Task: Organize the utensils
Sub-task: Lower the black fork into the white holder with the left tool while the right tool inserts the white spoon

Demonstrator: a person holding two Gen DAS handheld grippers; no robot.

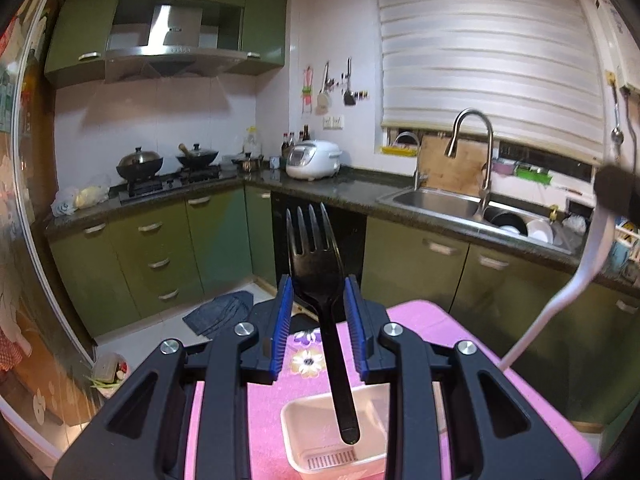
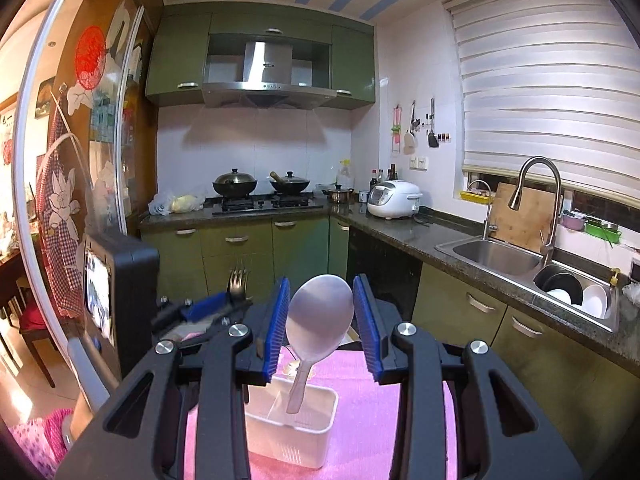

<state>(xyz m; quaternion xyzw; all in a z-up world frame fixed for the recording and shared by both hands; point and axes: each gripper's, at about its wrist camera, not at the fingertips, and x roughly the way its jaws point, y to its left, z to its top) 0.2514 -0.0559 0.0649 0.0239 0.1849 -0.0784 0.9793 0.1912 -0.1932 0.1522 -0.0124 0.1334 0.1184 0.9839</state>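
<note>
So I'm looking out over a kitchen with green cabinets (image 2: 236,240) wrapping the corner, a dark stone countertop (image 2: 404,232) on top, and a stainless steel sink (image 2: 490,258) under the window blind on the right side. Closer in there's a table with a fuzzy pink cloth (image 2: 372,408) on it, and sitting on that cloth is the white rectangular plastic utensil bin (image 2: 316,436) with a slotted drain bottom, right below both claws. My left gripper (image 1: 318,300) has its blue pads clenched on a black plastic fork (image 1: 314,256), pinching it at the neck where the head narrows, tines pointing up and away, handle hanging down so its end sits over the bin's opening; I can't tell if it's actually touching the inside. My right gripper (image 2: 320,312) is grasping a pale grey plastic rice spoon (image 2: 318,316), pads on either side of the round bowl part, which tilts a bit, and the handle drops down into the mouth of the same bin. From the left camera I can see the spoon's white handle off at the right edge, blurry, and from the right camera the fork's tines poke up just left of my right claw, so the two grippers are close, side by side. There's a white rice cooker (image 2: 394,198) on the counter in the corner and a couple of black woks (image 2: 234,184) on the stove.
</note>
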